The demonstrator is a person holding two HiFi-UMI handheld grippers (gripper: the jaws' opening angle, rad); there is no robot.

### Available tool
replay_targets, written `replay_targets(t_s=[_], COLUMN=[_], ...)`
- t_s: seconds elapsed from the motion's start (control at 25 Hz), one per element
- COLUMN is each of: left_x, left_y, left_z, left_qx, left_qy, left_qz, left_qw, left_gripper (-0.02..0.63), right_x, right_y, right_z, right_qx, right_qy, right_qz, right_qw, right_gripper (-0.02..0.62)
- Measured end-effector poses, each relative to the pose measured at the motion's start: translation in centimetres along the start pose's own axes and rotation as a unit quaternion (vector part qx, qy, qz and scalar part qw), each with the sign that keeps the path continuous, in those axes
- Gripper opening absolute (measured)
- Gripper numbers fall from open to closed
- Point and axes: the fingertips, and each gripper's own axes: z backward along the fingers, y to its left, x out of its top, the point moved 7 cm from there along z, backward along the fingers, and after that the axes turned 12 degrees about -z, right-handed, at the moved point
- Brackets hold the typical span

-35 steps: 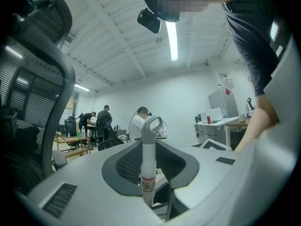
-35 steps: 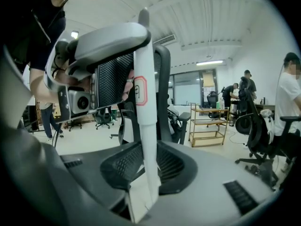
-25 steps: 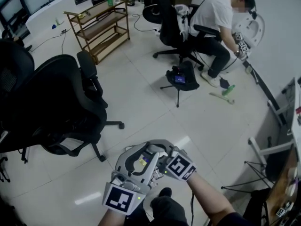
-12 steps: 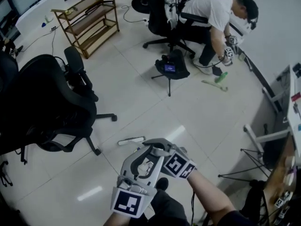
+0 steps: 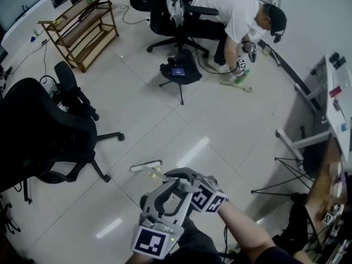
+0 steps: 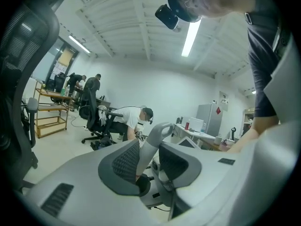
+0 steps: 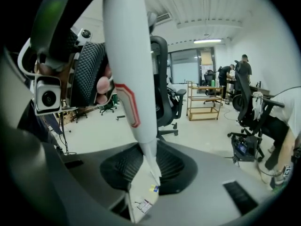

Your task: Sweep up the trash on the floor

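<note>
**Head view.** My left claw and right claw sit bunched together low in the frame. Both are above the pale tiled floor. Just ahead of them lies the trash: a flat white strip and, beside it, a few small yellowish scraps. All of it lies loose on the tiles. Nothing is gathered into a pile and no pan is in sight, so I judge no sweeping is done yet. A black office chair stands to the left, apart from the strip.

**Left gripper view.** A pale grey plastic handle with a hooked end stands between the pads. My jaws have just been opening and are fairly wide. The handle leans on the left-hand pad, and a dark sliver shows beside the other one. I read this hold as slack rather than clamped, though the angle is poor.

**Right gripper view.** The jaws are partly closed and pinch the narrow end of a white plastic shaft with a red-edged mark. The pads meet it on both sides. A small printed tag hangs at the pinch.

**Left to do.**
- Firm up the left hold.
- Get the sweeping end down beside the strip.
- Draw the strip and scraps together.
- Collect them.
</note>
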Motion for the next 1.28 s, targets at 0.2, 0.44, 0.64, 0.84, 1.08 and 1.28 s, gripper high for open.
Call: replay_targets(t_s=[0.2, 0.44, 0.64, 0.84, 1.08, 1.28], left_x=[-0.1, -0.3, -0.6, -0.9, -1.1, -1.4], left_y=[-1.9, -3.3, -4.4, -5.5, -6.9, -8.2], left_z=[0.0, 1.3, 2.6, 3.8, 5.1, 6.3], left_qx=[-0.015, -0.032, -0.044, -0.058, -0.074, -0.087], left_qy=[-0.001, 0.003, 0.007, 0.012, 0.016, 0.021], left_qz=[0.015, 0.009, 0.003, -0.002, -0.007, -0.01], left_qw=[0.9998, 0.9995, 0.999, 0.9983, 0.9971, 0.9959], left_gripper=[0.127, 0.127, 0.127, 0.127, 0.127, 0.127], right_x=[-1.5, -3.4, -4.7, -5.3, -6.8, -7.2], right_y=[0.7, 1.6, 2.8, 4.1, 6.0, 8.4], right_z=[1.7, 3.9, 5.6, 7.1, 7.5, 7.6], right_qx=[-0.017, -0.034, -0.034, -0.031, -0.054, -0.083], right_qy=[-0.001, -0.001, 0.0, 0.001, 0.008, 0.005], right_qz=[-0.013, -0.026, -0.024, -0.017, -0.026, -0.043], right_qw=[1.0, 0.999, 0.999, 0.999, 0.998, 0.996], right_gripper=[0.101, 0.101, 0.101, 0.101, 0.101, 0.101])
